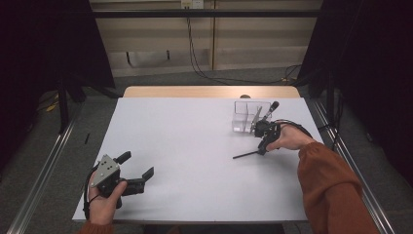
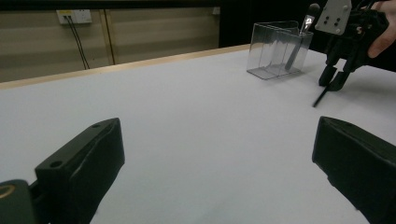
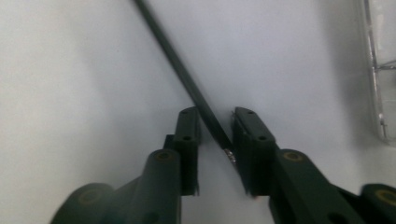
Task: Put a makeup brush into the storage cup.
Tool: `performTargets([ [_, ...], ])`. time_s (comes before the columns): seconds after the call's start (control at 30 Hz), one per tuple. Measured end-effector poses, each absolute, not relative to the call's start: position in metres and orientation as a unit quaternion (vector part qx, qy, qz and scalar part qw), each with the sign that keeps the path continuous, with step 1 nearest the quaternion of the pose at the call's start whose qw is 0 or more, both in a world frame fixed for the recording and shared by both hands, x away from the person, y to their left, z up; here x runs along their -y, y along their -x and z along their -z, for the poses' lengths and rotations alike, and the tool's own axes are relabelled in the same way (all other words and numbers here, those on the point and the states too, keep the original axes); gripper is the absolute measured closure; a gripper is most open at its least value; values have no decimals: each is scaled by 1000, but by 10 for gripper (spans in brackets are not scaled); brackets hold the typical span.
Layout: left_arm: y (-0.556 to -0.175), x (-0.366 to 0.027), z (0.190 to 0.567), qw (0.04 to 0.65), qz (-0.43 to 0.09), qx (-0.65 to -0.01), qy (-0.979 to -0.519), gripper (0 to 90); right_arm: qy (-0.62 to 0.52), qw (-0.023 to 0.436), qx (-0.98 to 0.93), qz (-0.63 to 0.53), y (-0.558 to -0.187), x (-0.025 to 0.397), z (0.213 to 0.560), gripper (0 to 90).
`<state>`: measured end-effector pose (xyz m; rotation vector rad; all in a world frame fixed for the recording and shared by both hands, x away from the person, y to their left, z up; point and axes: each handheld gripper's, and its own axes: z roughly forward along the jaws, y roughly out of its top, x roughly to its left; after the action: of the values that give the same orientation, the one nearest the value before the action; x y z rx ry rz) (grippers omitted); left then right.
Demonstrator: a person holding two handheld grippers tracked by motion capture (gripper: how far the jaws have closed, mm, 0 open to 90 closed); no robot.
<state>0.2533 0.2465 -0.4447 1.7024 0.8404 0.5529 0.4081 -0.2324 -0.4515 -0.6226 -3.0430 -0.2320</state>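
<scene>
A thin black stick [image 1: 246, 154] lies on the white table [image 1: 195, 146], just in front of a clear compartmented box [image 1: 246, 117]. My right gripper [image 1: 263, 147] points down over the stick's right end. In the right gripper view the stick [image 3: 177, 60] runs diagonally between the two jaws of that gripper [image 3: 217, 116]; they stand narrowly apart, and its tip touches one jaw. A tool with a black top [image 1: 270, 108] leans inside the box. My left gripper [image 1: 137, 164] rests at the near left, jaws wide open and holding nothing.
The left gripper view looks across bare white table past its own open gripper [image 2: 217, 140] to the box [image 2: 278, 49] and the right gripper [image 2: 334, 79] over the stick [image 2: 321, 97]. A wooden strip [image 1: 209, 91] borders the table's far edge. Metal rails run along both sides.
</scene>
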Motion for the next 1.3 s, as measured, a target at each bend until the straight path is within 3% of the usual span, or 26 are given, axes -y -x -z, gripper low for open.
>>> performTargets([
  [0.27,-253,-246,445,550,-233,-355,-719,24,201,26,976,75,-409,233,452,865],
  [1.3,-253,-246,445,550,-232,-357,-719,24,212,6,970,118,-397,236,447,866],
])
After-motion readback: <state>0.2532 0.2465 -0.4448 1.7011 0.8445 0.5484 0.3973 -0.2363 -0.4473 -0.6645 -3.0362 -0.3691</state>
